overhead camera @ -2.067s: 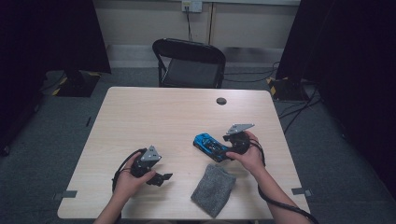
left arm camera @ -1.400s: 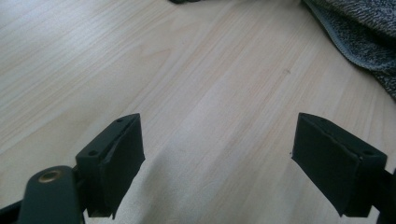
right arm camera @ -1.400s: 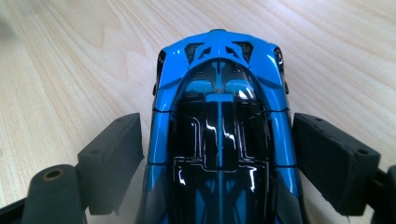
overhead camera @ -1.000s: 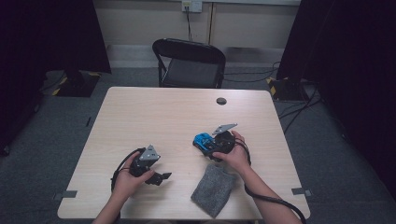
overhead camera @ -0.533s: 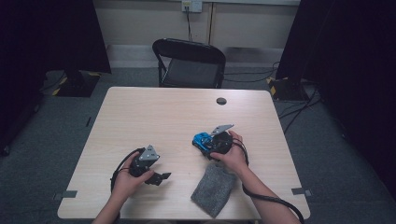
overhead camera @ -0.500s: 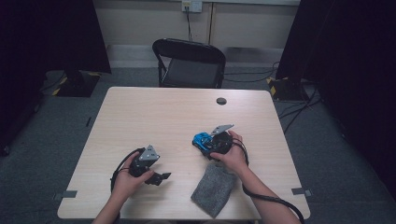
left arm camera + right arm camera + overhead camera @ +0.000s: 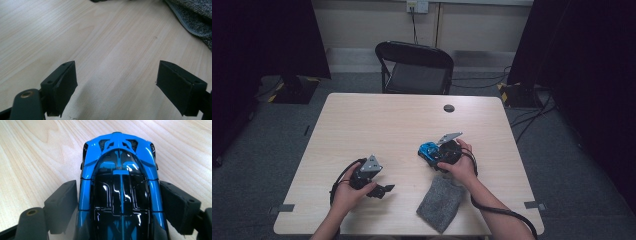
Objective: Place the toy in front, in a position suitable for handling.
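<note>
We see the blue toy car (image 7: pixel 120 182) standing on its wheels on the table (image 7: pixel 377 120), in the right half and nearer the person's edge than the far one. Our right gripper (image 7: pixel 439 154) has come in over it from behind: in the right gripper view its two black jaws flank the car's sides, the pads right against the bodywork, though we cannot tell whether they press on it or merely sit beside it. Close behind that hand, toward the near edge, lies a grey cloth (image 7: pixel 441 202), crumpled and partly under the right wrist, so it crowds the space at the back of the car. Our left gripper (image 7: pixel 382 190) rests in the left hand near the near-left part of the table, well apart from the car, its jaws spread wide with only bare wood between them; a corner of the cloth (image 7: pixel 192 17) shows off to its side. Near the far edge sits a small dark round cap (image 7: pixel 449 108). A black folding chair (image 7: pixel 414 67) stands beyond the far edge.
</note>
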